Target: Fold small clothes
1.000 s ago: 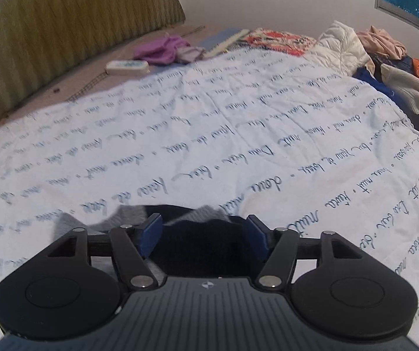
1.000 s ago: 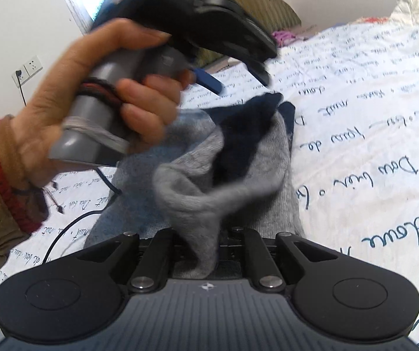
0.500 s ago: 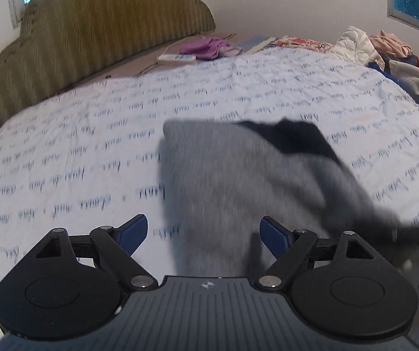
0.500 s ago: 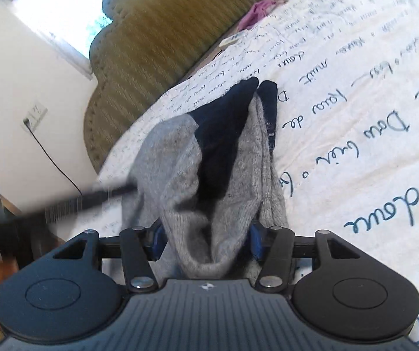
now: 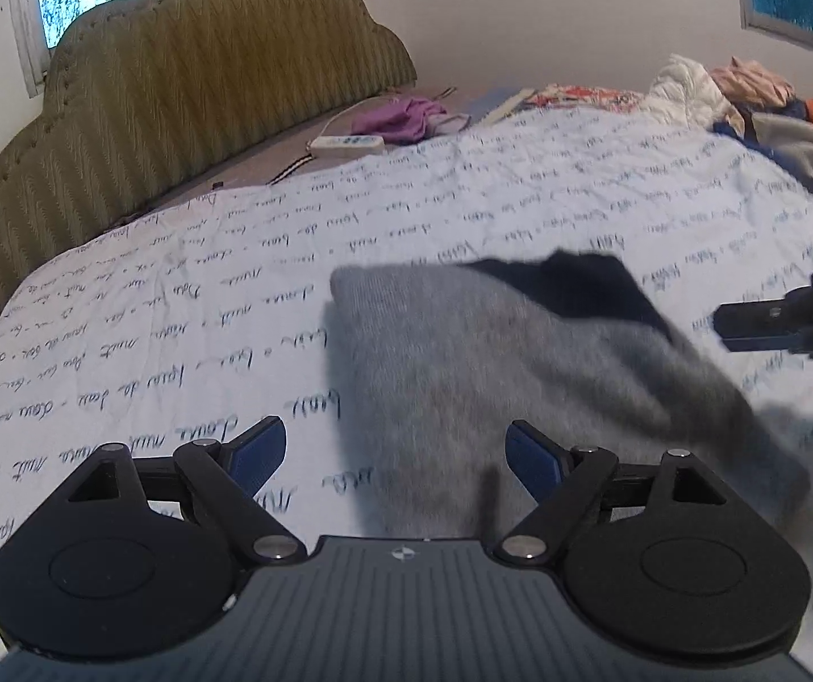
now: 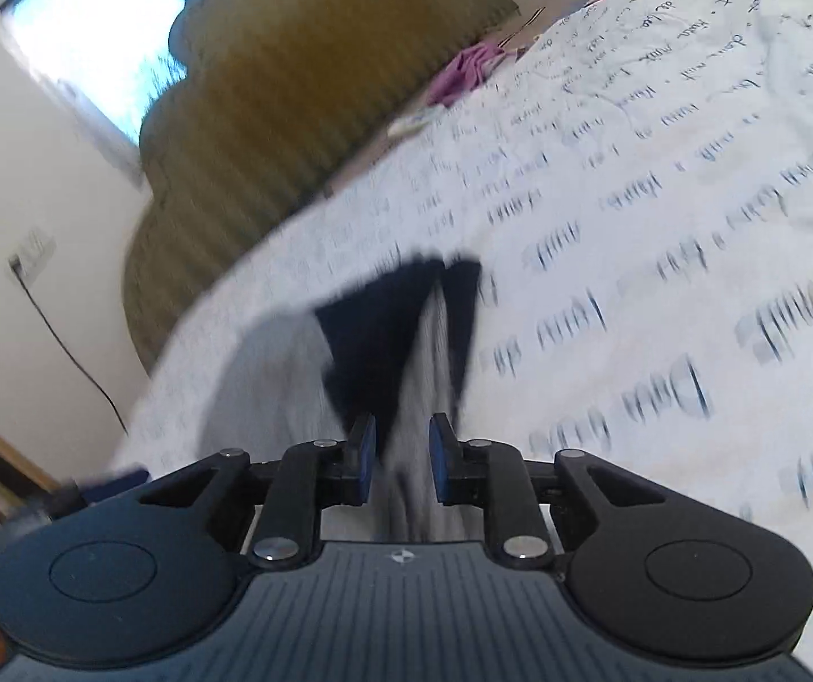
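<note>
Landmark: the headboard (image 5: 179,113), olive and scalloped, at the far end of the bed; every place below is told from it

Garment: a small grey garment (image 5: 463,375) with a navy panel at the end nearer the headboard; it lies on the script-printed bedspread (image 5: 179,307), well short of the headboard; whether every part of it rests flat cannot be told, the near part being blurred

Left gripper (image 5: 395,449): fingers spread wide and empty; it sits at the garment's edge farthest from the headboard, one blue pad over cloth and the other over bare bedspread; likely parked so, leaving the cloth free to drape

Right gripper (image 6: 396,454): fingers drawn narrow, with a bunched fold of the grey cloth between the blue pads at the end away from the headboard; a pinch there would let the free navy end trail toward the headboard and settle straight; this view is smeared, so contact with the pads is judged, not certain

Other clothes: a purple piece (image 5: 400,119) close by the headboard; a mixed heap (image 5: 747,96) off to its right, near the wall; both well apart from the work

Step in hand: probably laying or pulling the garment out flat ahead of a fold
</note>
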The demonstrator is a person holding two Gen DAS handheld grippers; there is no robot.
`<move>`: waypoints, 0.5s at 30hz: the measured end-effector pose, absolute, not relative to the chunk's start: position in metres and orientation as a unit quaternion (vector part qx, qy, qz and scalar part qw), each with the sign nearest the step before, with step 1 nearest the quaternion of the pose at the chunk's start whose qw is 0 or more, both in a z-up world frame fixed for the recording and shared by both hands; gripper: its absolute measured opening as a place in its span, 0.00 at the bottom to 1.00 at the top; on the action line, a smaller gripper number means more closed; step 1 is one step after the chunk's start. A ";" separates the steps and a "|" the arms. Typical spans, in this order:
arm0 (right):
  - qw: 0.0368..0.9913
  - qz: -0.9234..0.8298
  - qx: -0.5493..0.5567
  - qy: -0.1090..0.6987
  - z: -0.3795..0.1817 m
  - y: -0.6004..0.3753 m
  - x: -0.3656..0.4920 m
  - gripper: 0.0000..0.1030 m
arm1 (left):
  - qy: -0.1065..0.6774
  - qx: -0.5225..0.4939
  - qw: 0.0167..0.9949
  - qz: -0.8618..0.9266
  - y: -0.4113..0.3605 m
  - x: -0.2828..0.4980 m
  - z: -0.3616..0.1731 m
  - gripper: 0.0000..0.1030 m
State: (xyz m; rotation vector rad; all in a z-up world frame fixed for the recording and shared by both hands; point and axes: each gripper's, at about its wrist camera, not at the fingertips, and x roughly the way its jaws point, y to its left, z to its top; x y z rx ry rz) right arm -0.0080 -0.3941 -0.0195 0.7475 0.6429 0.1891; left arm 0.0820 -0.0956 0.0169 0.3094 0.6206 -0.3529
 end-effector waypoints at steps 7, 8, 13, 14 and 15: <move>0.827 0.126 0.429 0.340 -0.043 -0.402 0.067 0.46 | 0.313 0.133 0.929 -0.146 -0.112 0.122 0.013 0.84; 0.827 0.119 0.428 0.345 -0.046 -0.401 0.073 0.51 | 0.312 0.133 0.929 -0.146 -0.114 0.124 0.012 0.84; 0.832 0.121 0.424 0.337 -0.049 -0.402 0.097 0.40 | 0.311 0.130 0.931 -0.142 -0.122 0.137 0.006 0.84; 0.829 0.124 0.425 0.341 -0.051 -0.402 0.105 0.12 | 0.313 0.127 0.931 -0.139 -0.123 0.140 0.005 0.84; 0.828 0.121 0.421 0.350 -0.052 -0.401 0.112 0.08 | 0.314 0.123 0.931 -0.139 -0.125 0.142 0.006 0.84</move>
